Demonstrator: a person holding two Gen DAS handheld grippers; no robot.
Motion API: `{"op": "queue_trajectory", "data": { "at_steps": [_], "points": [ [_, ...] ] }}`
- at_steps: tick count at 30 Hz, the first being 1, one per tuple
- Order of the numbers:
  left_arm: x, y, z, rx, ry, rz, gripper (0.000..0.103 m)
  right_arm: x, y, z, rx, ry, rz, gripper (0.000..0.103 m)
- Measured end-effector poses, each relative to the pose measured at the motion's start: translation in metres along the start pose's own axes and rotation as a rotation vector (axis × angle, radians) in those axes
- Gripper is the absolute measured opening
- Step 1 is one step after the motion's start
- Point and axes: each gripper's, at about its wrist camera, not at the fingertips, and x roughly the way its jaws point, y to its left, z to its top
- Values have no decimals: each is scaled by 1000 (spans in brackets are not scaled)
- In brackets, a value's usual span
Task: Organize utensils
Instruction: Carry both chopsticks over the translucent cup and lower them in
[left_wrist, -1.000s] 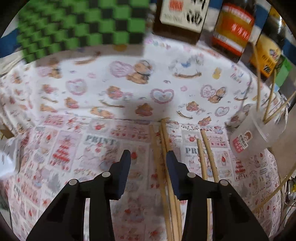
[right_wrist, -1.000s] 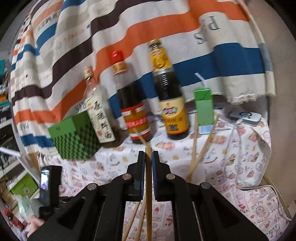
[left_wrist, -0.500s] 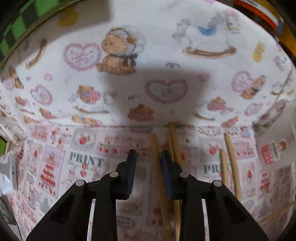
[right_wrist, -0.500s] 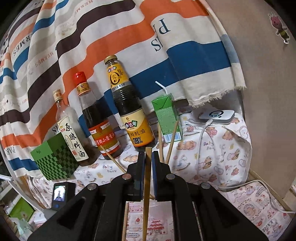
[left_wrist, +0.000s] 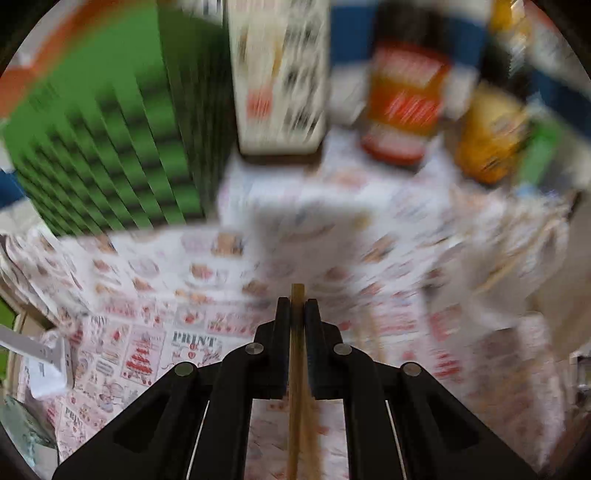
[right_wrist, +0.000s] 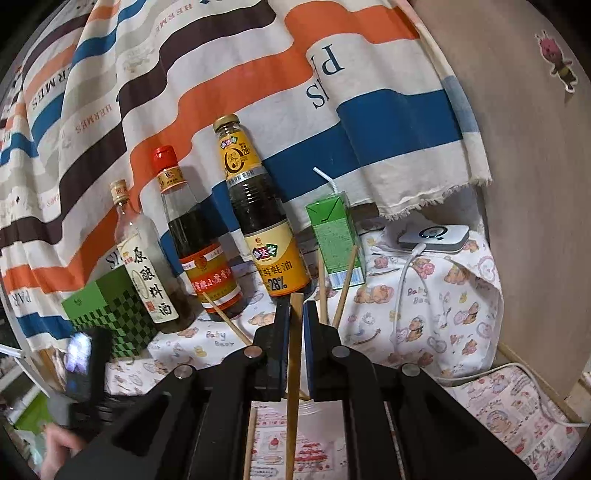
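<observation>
My left gripper (left_wrist: 296, 308) is shut on a wooden chopstick (left_wrist: 295, 373) that runs back between the jaws, lifted above the printed cloth; the view is blurred by motion. My right gripper (right_wrist: 295, 310) holds another wooden chopstick (right_wrist: 293, 365) loosely, its jaws slightly apart, above a clear plastic cup (right_wrist: 314, 410) whose rim shows below the fingers. Other chopsticks (right_wrist: 345, 284) stand in that cup and lean outward. The cup (left_wrist: 491, 295) shows as a blur at the right of the left wrist view.
Three sauce bottles (right_wrist: 262, 229) and a green juice carton (right_wrist: 336, 240) stand at the back against a striped cloth. A green checkered box (right_wrist: 110, 314) stands at back left. A white device (right_wrist: 434, 238) with a cable lies at the right. More chopsticks (left_wrist: 373, 332) lie on the cloth.
My left gripper has closed on a chopstick and lifted it off the cloth, swinging up toward the bottles. My right gripper's jaws have eased slightly apart around its chopstick.
</observation>
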Motion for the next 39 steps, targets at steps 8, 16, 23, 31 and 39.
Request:
{"op": "queue_trajectory", "data": {
  "at_steps": [8, 16, 23, 31, 39],
  "points": [
    [-126, 3, -4, -96, -325, -38, 6, -3, 1, 0, -9, -17, -3, 8],
    [-180, 11, -16, -170, -619, -177, 6, -23, 5, 16, -9, -79, 33, 8],
    [-175, -8, -3, -125, -676, -236, 6, -25, 19, 48, -9, -145, 44, 8],
    [-160, -20, 24, -178, -690, -338, 6, -27, 27, 81, -30, -253, 31, 8],
    [-131, -39, 45, -205, -719, -384, 6, -9, 9, 87, 27, -280, 13, 8]
  ]
}}
